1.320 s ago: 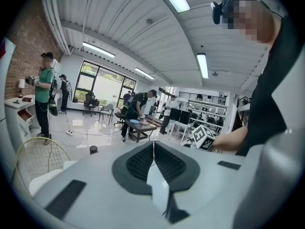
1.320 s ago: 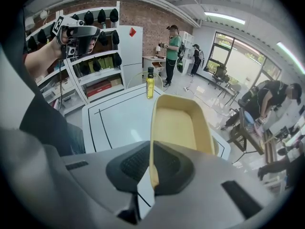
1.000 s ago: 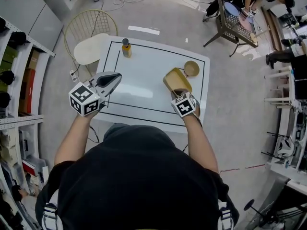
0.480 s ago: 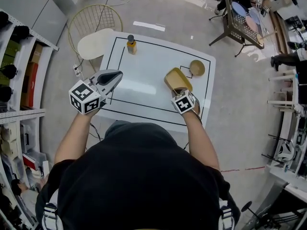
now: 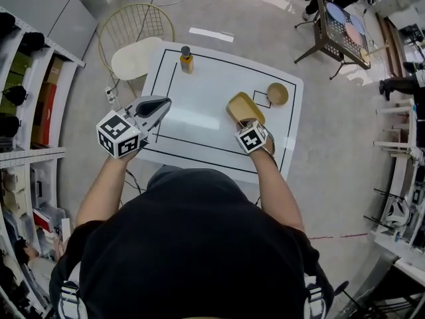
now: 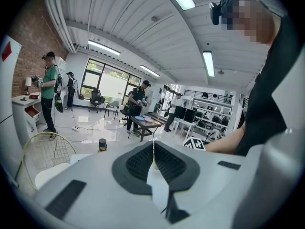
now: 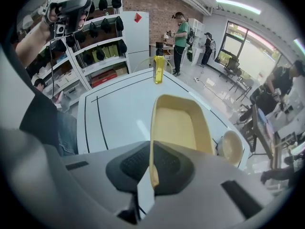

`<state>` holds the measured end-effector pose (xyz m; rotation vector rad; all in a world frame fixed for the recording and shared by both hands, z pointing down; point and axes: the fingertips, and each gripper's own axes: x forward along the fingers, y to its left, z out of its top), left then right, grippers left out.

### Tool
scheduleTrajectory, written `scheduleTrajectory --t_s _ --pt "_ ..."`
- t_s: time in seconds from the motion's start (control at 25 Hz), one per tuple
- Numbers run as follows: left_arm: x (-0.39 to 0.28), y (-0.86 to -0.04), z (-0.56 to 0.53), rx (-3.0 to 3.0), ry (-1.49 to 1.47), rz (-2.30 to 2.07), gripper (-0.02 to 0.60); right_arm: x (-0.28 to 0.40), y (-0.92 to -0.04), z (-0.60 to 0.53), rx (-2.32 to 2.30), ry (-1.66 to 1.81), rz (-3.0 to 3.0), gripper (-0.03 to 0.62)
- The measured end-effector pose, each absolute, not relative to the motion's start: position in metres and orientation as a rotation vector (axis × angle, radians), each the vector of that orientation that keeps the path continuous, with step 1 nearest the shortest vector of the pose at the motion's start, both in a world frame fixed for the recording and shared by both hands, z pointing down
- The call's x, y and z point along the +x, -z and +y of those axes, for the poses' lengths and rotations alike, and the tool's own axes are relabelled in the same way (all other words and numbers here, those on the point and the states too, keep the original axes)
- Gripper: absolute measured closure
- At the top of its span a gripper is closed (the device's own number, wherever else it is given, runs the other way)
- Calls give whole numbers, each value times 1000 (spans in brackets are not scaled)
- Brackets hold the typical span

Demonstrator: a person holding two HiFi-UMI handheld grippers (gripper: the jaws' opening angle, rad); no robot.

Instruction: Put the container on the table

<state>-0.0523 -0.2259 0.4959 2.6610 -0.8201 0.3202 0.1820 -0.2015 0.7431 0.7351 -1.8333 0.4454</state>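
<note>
Right gripper (image 7: 151, 149) pinches a yellow container (image 7: 183, 123) by its rim over the white table (image 5: 199, 92). Left gripper (image 5: 159, 104), pressed together, hangs near the table's left edge.

Table (image 5: 199, 115): white top marked with black lines, on a grey floor.
Far left corner: yellow bottle (image 5: 186, 60) with a dark cap, standing upright.
Far right: tan bowl (image 5: 277, 93), open side up.

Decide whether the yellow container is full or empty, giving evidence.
Empty: the right gripper view looks into the container and shows only its bare floor.
</note>
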Motion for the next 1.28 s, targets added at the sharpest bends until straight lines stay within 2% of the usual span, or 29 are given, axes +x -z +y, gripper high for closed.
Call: scheduleTrajectory --t_s 1.28 --pt "-65 -516 -219 2622 -355 -823 572 158 -799 -204 714 -352 -1801 580"
